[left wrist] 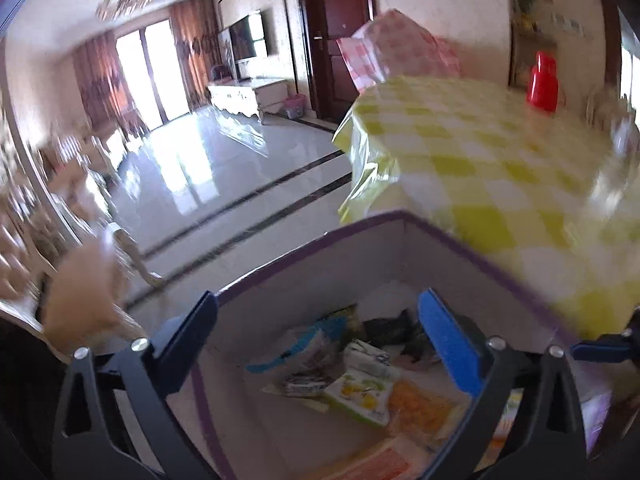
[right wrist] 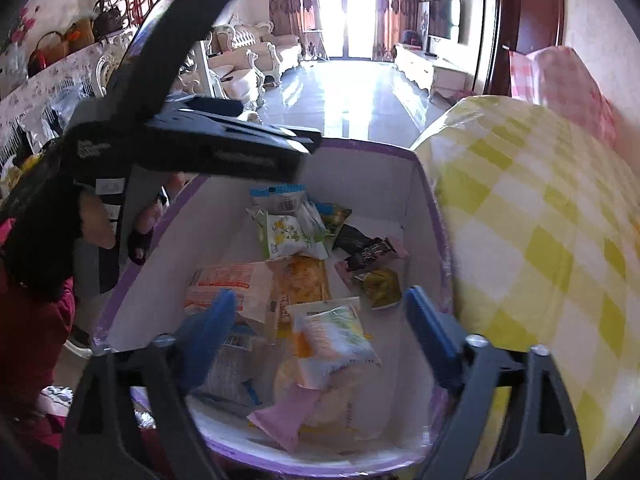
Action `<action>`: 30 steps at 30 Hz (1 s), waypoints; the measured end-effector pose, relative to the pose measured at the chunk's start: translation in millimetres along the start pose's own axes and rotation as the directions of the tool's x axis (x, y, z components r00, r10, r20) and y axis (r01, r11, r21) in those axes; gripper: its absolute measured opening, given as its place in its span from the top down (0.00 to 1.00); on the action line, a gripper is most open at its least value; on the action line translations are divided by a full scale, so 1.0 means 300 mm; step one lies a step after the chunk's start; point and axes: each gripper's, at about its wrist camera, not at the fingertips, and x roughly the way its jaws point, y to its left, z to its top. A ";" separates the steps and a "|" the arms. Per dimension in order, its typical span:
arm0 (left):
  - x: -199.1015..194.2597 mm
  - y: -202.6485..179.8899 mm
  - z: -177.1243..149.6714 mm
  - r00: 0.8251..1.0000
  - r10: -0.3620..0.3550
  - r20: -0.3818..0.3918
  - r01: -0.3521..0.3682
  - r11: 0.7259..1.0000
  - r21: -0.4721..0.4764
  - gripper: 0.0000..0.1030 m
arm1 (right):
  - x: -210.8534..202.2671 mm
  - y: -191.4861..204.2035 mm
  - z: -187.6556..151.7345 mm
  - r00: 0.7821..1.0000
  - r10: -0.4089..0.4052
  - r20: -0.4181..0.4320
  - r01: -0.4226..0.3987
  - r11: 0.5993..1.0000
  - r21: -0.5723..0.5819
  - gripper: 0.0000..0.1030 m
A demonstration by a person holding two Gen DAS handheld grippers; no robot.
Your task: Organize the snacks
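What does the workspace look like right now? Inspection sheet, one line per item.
Surface: table under a yellow-and-white checked cloth, bare apart from a red bottle at its far side.
Job's things: purple-edged box beside the table, holding a loose pile of snack packets; one white-and-green packet sits between the right claw's fingers, not pinched.
Clutter: nothing seen beyond the red bottle.
Grippers: left claw open above the box, nothing between its fingers; right claw open above the box.
Cables: nothing seen.
Surroundings: living room with glossy tiled floor, sofas, wall television, curtained glass doors.
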 end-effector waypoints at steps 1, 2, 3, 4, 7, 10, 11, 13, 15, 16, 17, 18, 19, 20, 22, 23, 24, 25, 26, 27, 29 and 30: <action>-0.013 0.019 0.007 0.999 -0.043 0.011 0.043 0.998 -0.035 0.02 | -0.006 -0.009 0.013 1.000 0.005 -0.015 -0.005 1.000 0.003 0.16; -0.024 0.028 0.012 0.998 -0.066 0.020 0.067 0.997 -0.048 0.02 | -0.015 -0.023 0.031 0.999 0.009 -0.038 -0.008 1.000 0.012 0.16; -0.031 0.035 0.017 0.997 -0.078 0.007 0.078 0.995 -0.055 0.02 | -0.022 -0.032 0.042 0.999 0.010 -0.053 -0.008 1.000 0.025 0.16; -0.038 0.035 0.022 0.997 -0.079 0.001 0.079 0.995 -0.053 0.02 | -0.029 -0.041 0.056 0.997 0.014 -0.076 -0.010 0.999 0.049 0.16; -0.075 0.025 0.033 1.000 -0.015 0.027 0.017 0.997 -0.072 0.02 | -0.034 -0.071 0.087 0.985 0.063 -0.159 -0.037 0.986 0.161 0.16; -0.086 0.007 0.039 0.987 0.146 -0.059 -0.152 0.982 -0.111 0.02 | -0.029 -0.068 0.095 0.978 0.084 -0.192 -0.043 0.977 0.207 0.16; -0.087 0.007 0.038 0.988 0.137 -0.070 -0.145 0.982 -0.118 0.02 | -0.022 -0.054 0.098 0.977 0.057 -0.207 -0.017 0.981 0.191 0.16; -0.070 0.015 0.031 0.991 0.059 -0.120 -0.077 0.986 -0.151 0.02 | -0.001 -0.037 0.097 0.970 0.011 -0.242 0.029 0.986 0.162 0.16; -0.038 0.018 0.025 0.984 0.034 -0.177 -0.066 0.981 -0.181 0.02 | 0.021 -0.030 0.090 0.963 -0.008 -0.269 0.053 0.985 0.161 0.16; -0.027 0.019 0.020 0.981 0.040 -0.192 -0.076 0.980 -0.184 0.02 | 0.030 -0.031 0.085 0.961 -0.011 -0.276 0.059 0.984 0.168 0.16; -0.022 0.020 0.015 0.979 0.047 -0.199 -0.084 0.979 -0.185 0.02 | 0.037 -0.030 0.081 0.959 -0.011 -0.284 0.063 0.983 0.173 0.16; -0.012 0.024 0.010 0.976 0.051 -0.214 -0.092 0.978 -0.187 0.02 | 0.046 -0.028 0.077 0.957 -0.011 -0.291 0.064 0.982 0.175 0.16; -0.003 0.028 0.006 0.973 0.041 -0.226 -0.086 0.977 -0.194 0.02 | 0.052 -0.025 0.073 0.955 -0.014 -0.297 0.068 0.982 0.175 0.16; -0.003 0.030 0.000 0.972 0.035 -0.231 -0.082 0.977 -0.199 0.02 | 0.054 -0.022 0.072 0.954 -0.017 -0.301 0.072 0.982 0.173 0.16; 0.007 0.026 -0.012 0.969 0.037 -0.244 -0.088 0.975 -0.202 0.02 | 0.060 -0.017 0.067 0.951 -0.016 -0.308 0.073 0.982 0.174 0.16; 0.010 0.027 -0.013 0.968 0.037 -0.247 -0.089 0.975 -0.204 0.02 | 0.063 -0.015 0.065 0.951 -0.013 -0.310 0.071 0.982 0.176 0.16; 0.012 0.027 -0.015 0.968 0.037 -0.249 -0.090 0.975 -0.204 0.02 | 0.065 -0.014 0.063 0.950 -0.012 -0.312 0.070 0.982 0.175 0.16; 0.013 0.026 -0.016 0.967 0.042 -0.251 -0.095 0.975 -0.201 0.02 | 0.066 -0.013 0.062 0.949 -0.013 -0.314 0.071 0.982 0.174 0.16; 0.013 0.026 -0.016 0.967 0.046 -0.252 -0.098 0.975 -0.199 0.02 | 0.071 -0.011 0.062 0.949 -0.015 -0.315 0.073 0.982 0.173 0.16; 0.019 0.029 -0.016 0.967 0.046 -0.252 -0.098 0.975 -0.199 0.02 | 0.073 -0.010 0.061 0.948 -0.015 -0.317 0.073 0.982 0.172 0.16; 0.024 0.028 -0.018 0.966 0.047 -0.256 -0.099 0.975 -0.197 0.02 | 0.079 -0.009 0.059 0.947 -0.014 -0.320 0.072 0.982 0.172 0.16; 0.025 0.028 -0.019 0.965 0.047 -0.257 -0.100 0.975 -0.197 0.02 | 0.082 -0.008 0.059 0.947 -0.014 -0.321 0.073 0.982 0.171 0.16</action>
